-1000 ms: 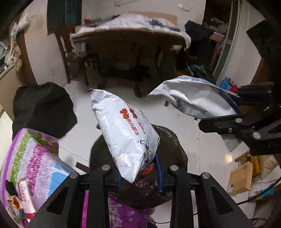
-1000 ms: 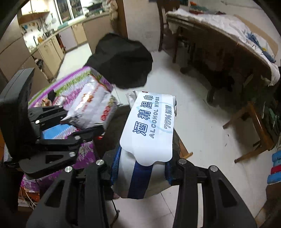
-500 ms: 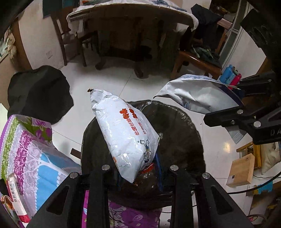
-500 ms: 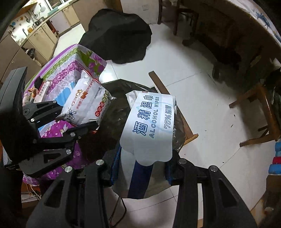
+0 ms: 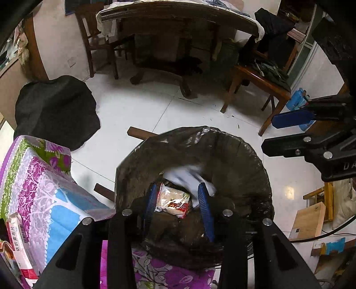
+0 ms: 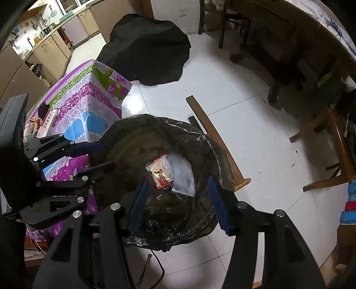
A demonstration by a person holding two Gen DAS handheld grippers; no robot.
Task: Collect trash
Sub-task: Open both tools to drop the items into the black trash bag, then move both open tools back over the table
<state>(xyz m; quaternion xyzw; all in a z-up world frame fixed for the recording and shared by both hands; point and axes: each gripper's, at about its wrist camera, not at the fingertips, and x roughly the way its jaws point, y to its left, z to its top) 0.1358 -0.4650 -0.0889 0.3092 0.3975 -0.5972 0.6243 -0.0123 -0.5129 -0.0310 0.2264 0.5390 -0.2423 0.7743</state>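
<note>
Purple-and-blue floral cloth (image 5: 44, 191) covers the low bench at far left, with a flat printed packet (image 5: 20, 244) lying on it near the edge. Behind it on the white tiled floor (image 5: 138, 106) sits a black heap (image 5: 55, 111) of fabric.

Left tongs (image 5: 178, 200): blue-padded jaws have just been opening and now stand apart, nothing pinched between them; they point down into the mouth of the bin. In the right wrist view the same left tongs (image 6: 104, 155) reach in from the left over the bin's rim.

Black bin bag (image 5: 233, 155), centre: open-mouthed, lining a bin that stands on the floor just beside the bench. Inside it lie the two pieces of trash: a clear snack wrapper (image 5: 175, 200) with a red printed band, and a white pouch (image 5: 189, 177) touching it on the right, blurred in the left wrist view. From the right wrist camera the snack wrapper (image 6: 161, 172) rests against the white pouch (image 6: 182, 175), both well down in the bag.

Right tongs (image 6: 178, 193): jaws have just been opening, now spread wide above the bag with nothing gripped. Seen from the left, the right tongs (image 5: 287, 126) hang over the bag's right rim.

Wooden slat (image 6: 213, 137) lies on the floor beyond the bag. Dark wooden dining table (image 5: 178, 17) and a chair (image 5: 260, 82) stand further back, toward the right.
</note>
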